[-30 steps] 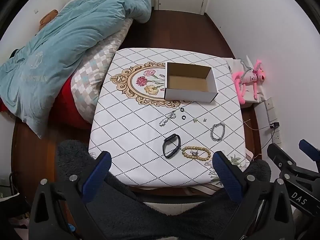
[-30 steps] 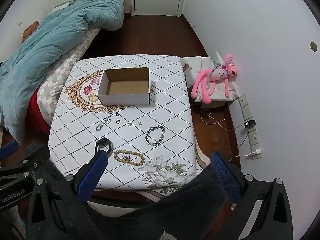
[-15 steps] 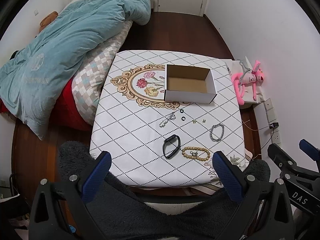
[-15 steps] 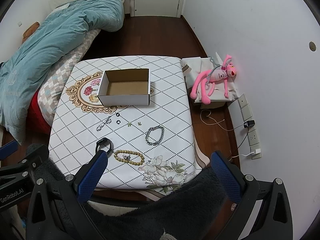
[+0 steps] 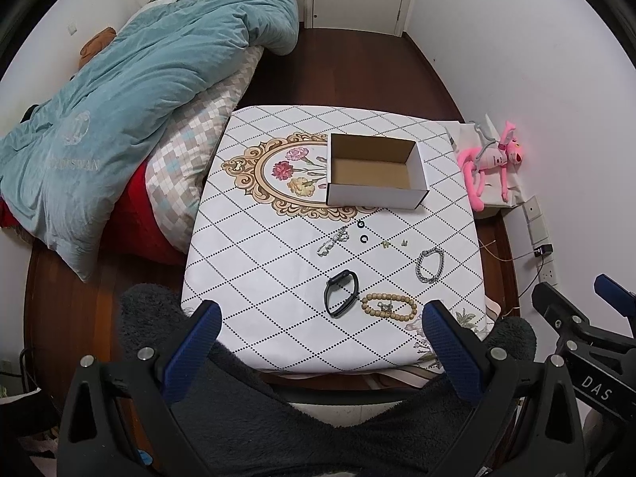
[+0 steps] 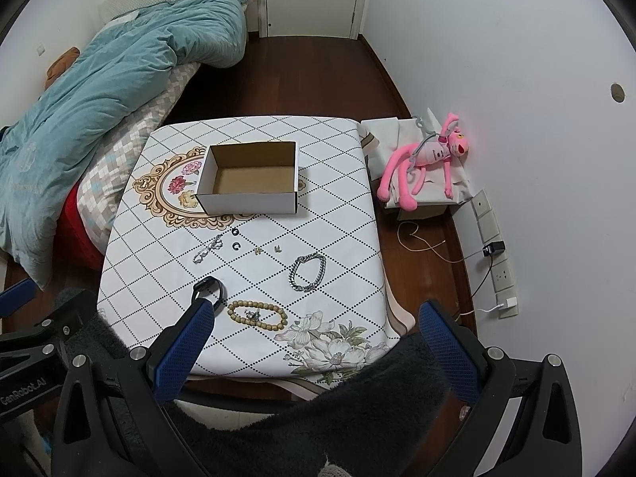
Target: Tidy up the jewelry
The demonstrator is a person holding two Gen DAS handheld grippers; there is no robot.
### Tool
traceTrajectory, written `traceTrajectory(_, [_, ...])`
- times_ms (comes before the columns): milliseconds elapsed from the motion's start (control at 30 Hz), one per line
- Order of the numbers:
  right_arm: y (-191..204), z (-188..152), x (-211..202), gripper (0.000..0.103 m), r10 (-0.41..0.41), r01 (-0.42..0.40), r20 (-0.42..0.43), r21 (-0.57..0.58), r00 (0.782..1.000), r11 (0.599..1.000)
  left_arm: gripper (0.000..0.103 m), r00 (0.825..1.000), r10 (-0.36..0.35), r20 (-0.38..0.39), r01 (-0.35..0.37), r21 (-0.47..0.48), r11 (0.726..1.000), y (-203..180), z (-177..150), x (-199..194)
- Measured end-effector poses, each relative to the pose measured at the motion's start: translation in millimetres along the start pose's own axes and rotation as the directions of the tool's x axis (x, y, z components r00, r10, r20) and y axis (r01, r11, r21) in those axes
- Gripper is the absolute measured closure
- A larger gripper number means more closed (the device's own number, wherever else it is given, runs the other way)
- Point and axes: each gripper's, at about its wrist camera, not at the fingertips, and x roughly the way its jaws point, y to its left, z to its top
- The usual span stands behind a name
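An empty open cardboard box stands on the table. In front of it lie a black band, a wooden bead bracelet, a silver chain bracelet, a thin silver chain, two black rings and two small earrings. My left gripper and right gripper are both open and empty, held above the table's near edge.
A bed with a teal duvet and checked pillow lies left of the table. A pink plush toy sits on a box at the right by the wall sockets. Dark fuzzy fabric lies below the grippers.
Both views have shifted slightly, the table sitting a touch lower in frame. Nothing on the table has moved and both grippers stay open.
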Motion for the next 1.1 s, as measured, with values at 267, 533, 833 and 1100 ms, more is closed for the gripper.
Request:
traceTrajectory(267, [-5.4, 1.2, -8.3, 0.000, -0.002, 0.002, 0.011, 0.003, 1.000, 1.000, 0.000, 1.000, -0.005, 0.006, 0.005, 0.002, 1.000, -0.8, -0.6, -1.2])
traceTrajectory(533, [-6.7, 0.4, -8.2, 0.000, 0.000, 0.000, 0.012, 0.004, 1.000, 1.000, 0.000, 1.000, -0.003, 0.007, 0.003, 0.000, 1.000, -1.4, -0.4, -1.2])
traceTrajectory(833, [-6.9, 0.9, -9.9, 0.000, -0.002, 0.002, 0.016, 0.003, 1.000, 1.000, 0.000, 1.000, -0.004, 0.008, 0.004, 0.000, 1.000, -3.2, -0.8, -1.9])
traceTrajectory(1100, [-7.7, 1.2, -11.3, 0.000, -0.003, 0.003, 0.017, 0.005, 1.000, 1.000, 0.000, 1.000, -0.003, 0.009, 0.003, 0.002, 1.000, -5.6, -0.8, -3.6])
